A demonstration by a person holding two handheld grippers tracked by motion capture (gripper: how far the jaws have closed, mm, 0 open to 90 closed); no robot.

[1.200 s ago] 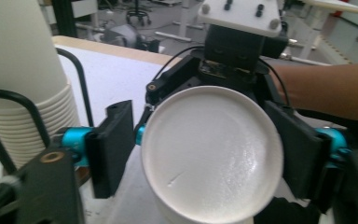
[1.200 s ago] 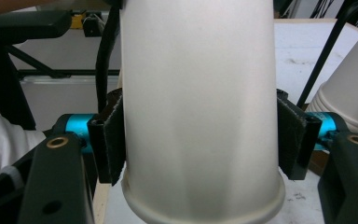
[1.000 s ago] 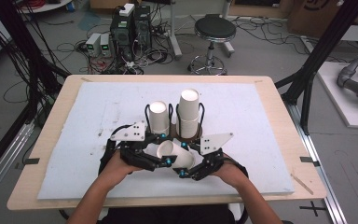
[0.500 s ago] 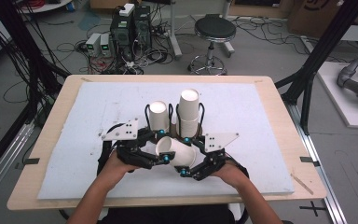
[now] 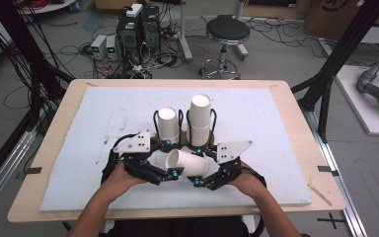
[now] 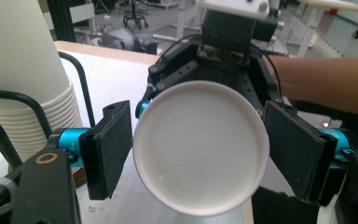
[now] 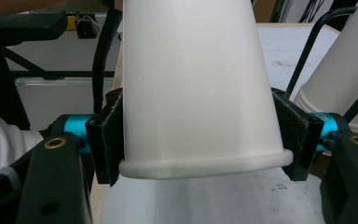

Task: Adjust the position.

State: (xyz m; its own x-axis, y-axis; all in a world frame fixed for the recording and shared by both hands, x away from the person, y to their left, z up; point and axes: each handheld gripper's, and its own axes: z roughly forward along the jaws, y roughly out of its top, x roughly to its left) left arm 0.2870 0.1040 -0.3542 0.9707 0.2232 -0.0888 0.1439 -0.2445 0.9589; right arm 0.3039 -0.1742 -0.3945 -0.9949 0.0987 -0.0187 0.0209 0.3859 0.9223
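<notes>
A white paper cup lies on its side above the mat, between my two grippers. My right gripper is shut on it near the rolled rim. In the right gripper view its pads press both sides of the cup, and the jaws have just been closing. The cup's flat base faces my left gripper. Its jaws have just been opening and stand on either side of the base without squeezing it. Seen from above, my left gripper is at the cup's left end.
Two stacks of white cups, a shorter one and a taller one, stand upside down in a black wire holder just behind the grippers. A pale foam mat covers the wooden table.
The left gripper's jaws have spread apart around the cup's base. Both hands have stayed where they were, and the cup has hardly shifted.
</notes>
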